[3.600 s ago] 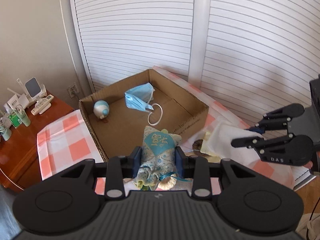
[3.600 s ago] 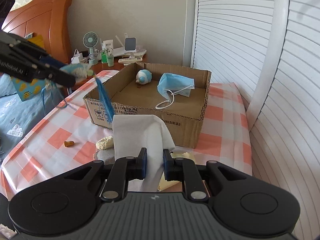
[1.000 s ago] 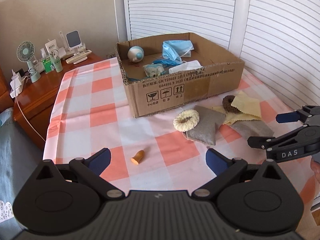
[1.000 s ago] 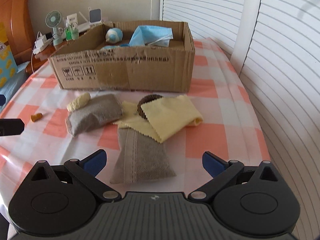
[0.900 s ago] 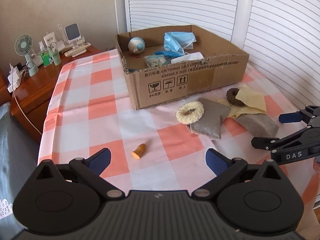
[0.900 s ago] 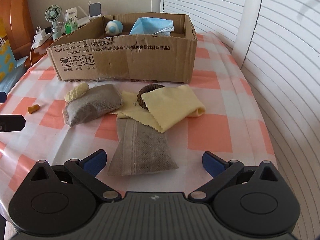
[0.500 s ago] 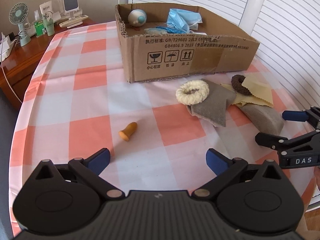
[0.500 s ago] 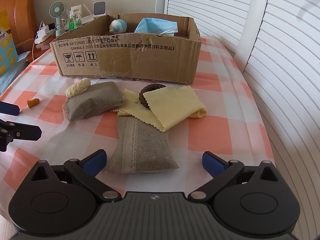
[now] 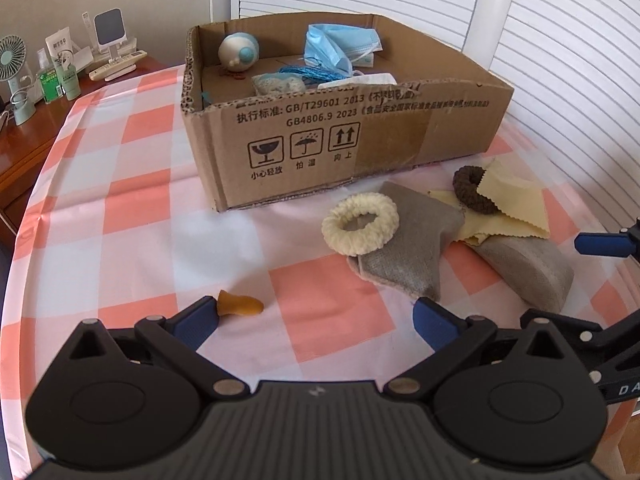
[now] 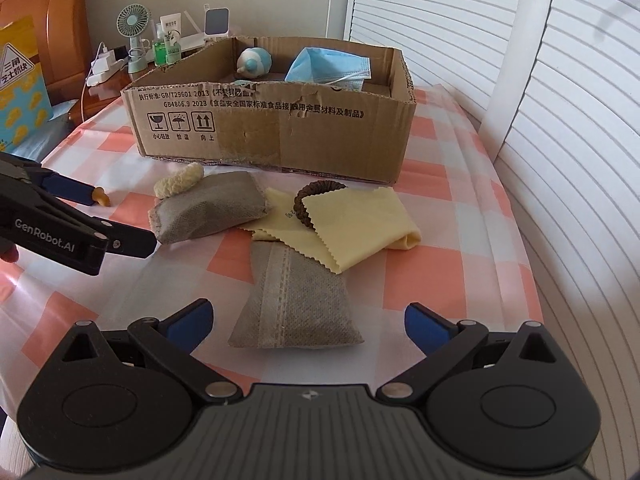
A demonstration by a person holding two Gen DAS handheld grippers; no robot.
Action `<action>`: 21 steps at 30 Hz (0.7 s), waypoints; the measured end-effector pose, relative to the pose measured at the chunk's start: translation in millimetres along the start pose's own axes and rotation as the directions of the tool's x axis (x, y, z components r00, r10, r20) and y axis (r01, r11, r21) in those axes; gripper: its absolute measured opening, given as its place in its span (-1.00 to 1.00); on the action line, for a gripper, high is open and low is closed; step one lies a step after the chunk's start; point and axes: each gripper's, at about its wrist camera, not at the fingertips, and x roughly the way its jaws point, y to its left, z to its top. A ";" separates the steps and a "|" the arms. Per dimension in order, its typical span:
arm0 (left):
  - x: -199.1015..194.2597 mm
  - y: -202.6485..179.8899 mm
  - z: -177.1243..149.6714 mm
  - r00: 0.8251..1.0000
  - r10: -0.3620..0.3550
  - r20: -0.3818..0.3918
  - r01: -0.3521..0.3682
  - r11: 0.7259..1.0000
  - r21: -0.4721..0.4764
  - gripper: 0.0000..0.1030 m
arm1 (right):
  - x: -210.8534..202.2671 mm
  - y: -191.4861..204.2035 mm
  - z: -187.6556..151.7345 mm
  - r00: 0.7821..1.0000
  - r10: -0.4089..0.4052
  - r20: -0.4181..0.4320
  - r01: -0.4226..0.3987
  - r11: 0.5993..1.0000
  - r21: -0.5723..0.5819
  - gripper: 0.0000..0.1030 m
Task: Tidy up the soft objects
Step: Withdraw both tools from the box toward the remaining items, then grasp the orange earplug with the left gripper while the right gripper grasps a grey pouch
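Observation:
A cardboard box (image 9: 400,128) on the checked tablecloth holds a blue face mask (image 9: 340,46), a small round toy (image 9: 239,51) and a patterned pouch (image 9: 276,83). In front lie a cream scrunchie (image 9: 360,223) on a grey pouch (image 9: 412,256), a brown scrunchie (image 9: 472,194), yellow cloths (image 10: 356,224) and a second grey pouch (image 10: 296,304). My left gripper (image 9: 316,322) is open and empty, low over the cloth, its left finger beside an orange earplug (image 9: 240,305). My right gripper (image 10: 308,320) is open and empty, straddling the near grey pouch.
A wooden nightstand (image 9: 24,132) at the left holds a small fan (image 9: 12,76), bottles and a remote. White louvered doors (image 10: 560,120) stand close behind and to the right. The table edge falls away at the right.
Both grippers let go of the pouch and the white cloth into the box, pulled back and came down low. The left one now reaches the earplug, the right one the near grey pouch.

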 end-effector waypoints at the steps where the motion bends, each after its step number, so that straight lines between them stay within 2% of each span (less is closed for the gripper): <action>1: 1.4 -0.4 0.9 1.000 0.007 0.000 -0.007 1.000 0.005 0.98 | -1.1 -0.5 0.3 1.000 -0.001 0.002 0.001 1.000 -0.001 1.00; 9: -0.1 3.1 -3.5 0.999 0.038 0.006 -0.038 0.999 0.030 0.96 | -10.7 -2.8 -3.7 0.999 0.020 0.027 -0.019 0.999 -0.042 1.00; 12: -2.4 10.1 -5.8 0.999 0.043 0.014 -0.044 0.999 0.027 0.82 | -7.7 -5.5 -8.0 0.999 0.045 0.016 -0.045 0.999 -0.027 1.00; 16: -7.8 14.9 -6.4 0.998 0.062 0.034 -0.062 0.998 0.022 0.45 | 0.5 -11.3 -11.0 0.997 0.072 0.009 -0.072 0.997 0.022 1.00; 21: -10.1 17.5 -7.9 0.996 0.071 0.049 -0.071 0.997 0.018 0.41 | 6.6 -11.8 -6.0 0.997 0.066 0.038 -0.067 0.997 0.032 1.00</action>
